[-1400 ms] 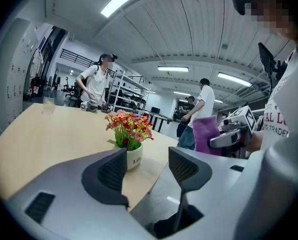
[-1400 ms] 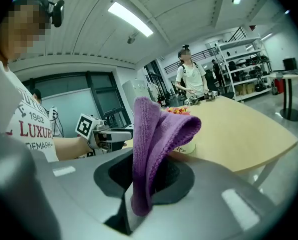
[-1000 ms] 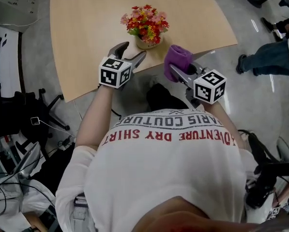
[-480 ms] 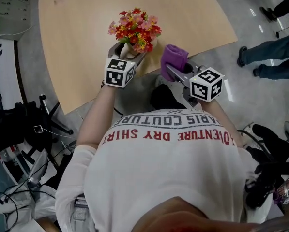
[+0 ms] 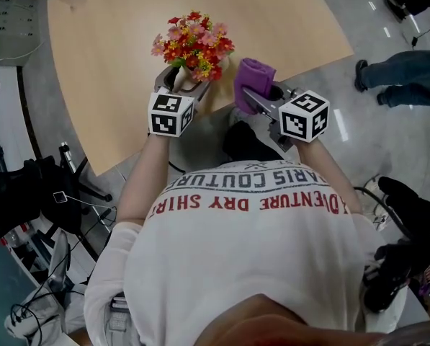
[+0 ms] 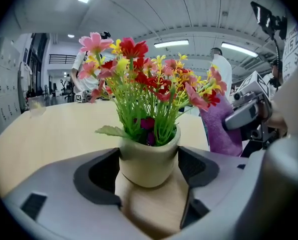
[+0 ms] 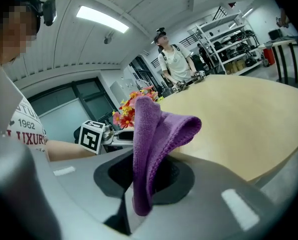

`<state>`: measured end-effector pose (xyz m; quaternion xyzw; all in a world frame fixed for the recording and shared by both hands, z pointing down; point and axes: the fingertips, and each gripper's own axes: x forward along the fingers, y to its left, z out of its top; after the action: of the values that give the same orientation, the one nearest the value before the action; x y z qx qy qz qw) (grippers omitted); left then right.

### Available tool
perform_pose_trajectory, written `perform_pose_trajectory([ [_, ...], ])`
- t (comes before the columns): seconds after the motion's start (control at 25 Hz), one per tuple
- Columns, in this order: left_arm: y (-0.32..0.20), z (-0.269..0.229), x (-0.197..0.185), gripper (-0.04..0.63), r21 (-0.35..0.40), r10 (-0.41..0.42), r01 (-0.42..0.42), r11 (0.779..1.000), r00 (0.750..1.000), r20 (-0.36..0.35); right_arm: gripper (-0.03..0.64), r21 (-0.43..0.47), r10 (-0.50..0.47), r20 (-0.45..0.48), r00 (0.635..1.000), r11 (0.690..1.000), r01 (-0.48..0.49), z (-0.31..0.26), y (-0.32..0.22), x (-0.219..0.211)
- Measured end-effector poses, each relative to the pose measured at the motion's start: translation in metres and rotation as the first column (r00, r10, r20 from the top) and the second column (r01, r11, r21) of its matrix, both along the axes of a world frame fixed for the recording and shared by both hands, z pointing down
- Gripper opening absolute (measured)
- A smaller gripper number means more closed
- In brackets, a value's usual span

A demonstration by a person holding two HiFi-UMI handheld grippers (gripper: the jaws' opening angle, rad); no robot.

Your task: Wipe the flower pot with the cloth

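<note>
Evidently the two hands have split the work: one to steady, one to wipe. The left tool (image 5: 182, 81) reaches in from below in the head view, with the flower pot (image 6: 149, 161) set between its jaws. These have just been opening and now stand fairly wide. In the left gripper view the dark pads flank the pot's widest part, just under the rim, and look to be at or just beside its sides. I read no firm squeeze yet, since the pot's tapering lower body stands clear of them. That placement makes sense as a brace, because a small, light pot topped with a tall bunch of flowers (image 6: 149, 84) would likely slide or tip under a rubbing cloth.

The pot stands upright on the table (image 5: 114, 63), near its lower edge, in the upper middle of the head view.

The right tool (image 7: 149, 179) is clamped on the purple cloth (image 7: 151, 144), which is pinched low so that a folded lobe stands up and forward of the jaws. Held this way, soft fabric rather than hard jaw would meet the pot. In the head view the cloth hangs just right of the flowers, near but not touching the pot. Wiping has not begun, and the cloth must next come in low, under the blooms.
</note>
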<state>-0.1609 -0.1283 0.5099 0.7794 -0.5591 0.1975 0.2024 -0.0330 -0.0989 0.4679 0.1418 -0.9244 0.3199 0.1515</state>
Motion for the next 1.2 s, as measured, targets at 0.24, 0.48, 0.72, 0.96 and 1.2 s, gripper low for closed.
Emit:
perform_pose_trajectory([
  [0.24,0.002,-0.001,-0.004,0.371,-0.007,0.049,-0.049,0.999,0.999,0.001,0.06,-0.084,0.018,0.062,0.998,0.996,-0.013,-0.01,-0.024,-0.015],
  [0.48,0.004,-0.007,-0.002,0.371,-0.013,0.065,-0.065,0.998,0.998,-0.004,0.06,-0.162,0.035,0.084,0.996,0.987,-0.02,-0.013,-0.044,-0.03],
  [0.72,0.003,-0.006,-0.002,0.371,-0.027,0.078,-0.078,0.997,0.997,-0.003,0.06,-0.225,0.035,0.054,0.998,0.974,-0.022,0.004,-0.055,-0.04],
  [0.96,0.002,-0.001,-0.005,0.37,-0.04,0.09,-0.09,0.995,0.996,-0.002,0.06,-0.258,0.022,-0.011,1.0,0.966,-0.024,0.025,-0.063,-0.048],
  [1.2,0.006,-0.001,-0.005,0.365,-0.042,0.106,-0.106,0.993,0.994,-0.009,0.06,-0.255,-0.006,-0.219,0.976,0.966,-0.051,0.063,-0.063,-0.04],
])
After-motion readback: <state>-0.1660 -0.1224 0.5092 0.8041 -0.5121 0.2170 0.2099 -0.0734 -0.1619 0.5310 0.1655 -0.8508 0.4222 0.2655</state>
